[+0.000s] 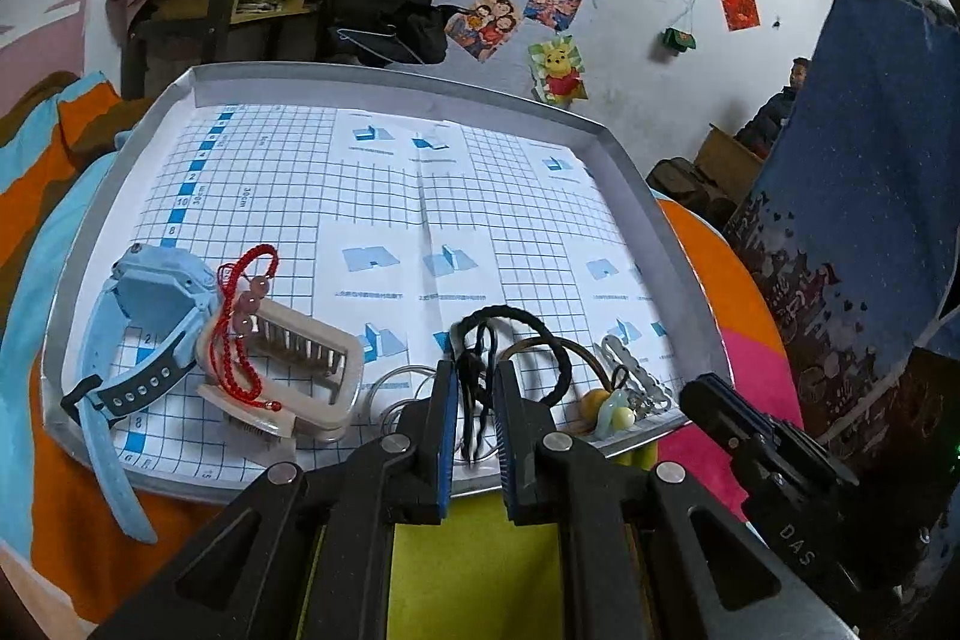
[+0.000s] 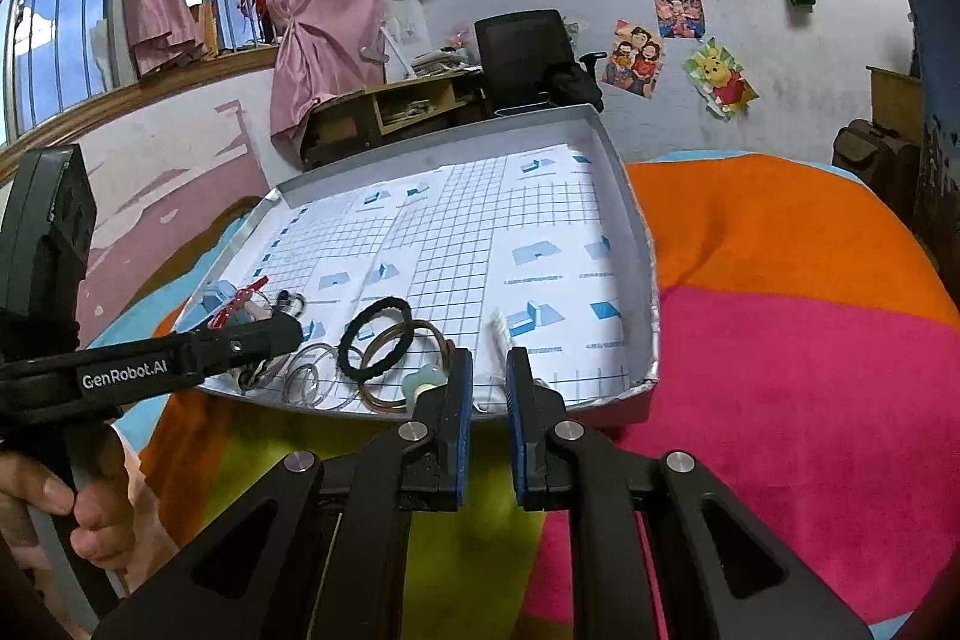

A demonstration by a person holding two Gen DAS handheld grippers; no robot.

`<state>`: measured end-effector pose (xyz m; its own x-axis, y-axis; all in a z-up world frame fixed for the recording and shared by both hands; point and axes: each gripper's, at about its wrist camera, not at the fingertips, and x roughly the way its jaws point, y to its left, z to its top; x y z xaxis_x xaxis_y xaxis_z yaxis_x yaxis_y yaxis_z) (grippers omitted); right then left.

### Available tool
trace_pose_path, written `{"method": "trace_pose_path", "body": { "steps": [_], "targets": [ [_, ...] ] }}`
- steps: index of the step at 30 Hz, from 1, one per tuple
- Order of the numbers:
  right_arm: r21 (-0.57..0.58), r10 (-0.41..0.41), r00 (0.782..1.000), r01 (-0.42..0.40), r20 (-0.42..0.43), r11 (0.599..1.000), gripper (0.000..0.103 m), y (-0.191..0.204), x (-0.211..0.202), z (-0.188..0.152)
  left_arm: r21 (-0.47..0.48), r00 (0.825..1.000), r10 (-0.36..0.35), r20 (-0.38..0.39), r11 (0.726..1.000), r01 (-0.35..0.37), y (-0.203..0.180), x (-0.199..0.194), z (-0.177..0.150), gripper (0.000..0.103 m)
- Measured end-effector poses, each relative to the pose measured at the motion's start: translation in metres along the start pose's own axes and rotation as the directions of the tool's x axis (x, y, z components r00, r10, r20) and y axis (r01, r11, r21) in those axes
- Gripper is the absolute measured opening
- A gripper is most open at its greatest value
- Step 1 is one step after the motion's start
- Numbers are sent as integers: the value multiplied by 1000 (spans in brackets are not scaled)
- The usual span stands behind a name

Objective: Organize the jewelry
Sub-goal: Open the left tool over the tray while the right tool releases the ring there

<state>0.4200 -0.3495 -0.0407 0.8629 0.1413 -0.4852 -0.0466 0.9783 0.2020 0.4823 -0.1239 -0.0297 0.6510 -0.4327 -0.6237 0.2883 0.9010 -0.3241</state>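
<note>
A shallow grey tray [image 1: 624, 160] lined with grid paper holds the jewelry. My left gripper [image 1: 474, 370] is open at the tray's near edge, its fingers on either side of a black knotted cord [image 1: 471, 382] joined to a black hair tie [image 1: 510, 316]. Brown rings [image 1: 594, 358], clear rings [image 1: 390, 382], a white hair clip [image 1: 630, 364] and pale beads [image 1: 618, 415] lie beside it. A red cord bracelet [image 1: 237, 334] drapes over a beige comb clip [image 1: 306, 370] next to a blue watch [image 1: 156, 328]. My right gripper [image 2: 489, 370] is open around the white clip [image 2: 499, 334].
The tray [image 2: 651, 280] rests on a bedspread of orange, pink, yellow and blue patches [image 2: 780, 370]. A dark blue cloth-covered object [image 1: 852, 220] stands at the right. A desk and black chair [image 2: 522, 52] stand behind the tray by the wall.
</note>
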Motion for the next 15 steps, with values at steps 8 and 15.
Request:
{"method": "trace_pose_path", "body": {
  "steps": [8, 15],
  "targets": [
    [-30, -23, 999, 24, 44, 999, 29, 4, -20, 5, -3, 1000, 14, 15, 1000, -14, -5, -24, -1, 14],
    [-36, -57, 993, 61, 102, 998, 51, 8, -74, 1, -6, 994, 14, 110, 1000, -14, -12, -85, -25, 60]
  ]
}}
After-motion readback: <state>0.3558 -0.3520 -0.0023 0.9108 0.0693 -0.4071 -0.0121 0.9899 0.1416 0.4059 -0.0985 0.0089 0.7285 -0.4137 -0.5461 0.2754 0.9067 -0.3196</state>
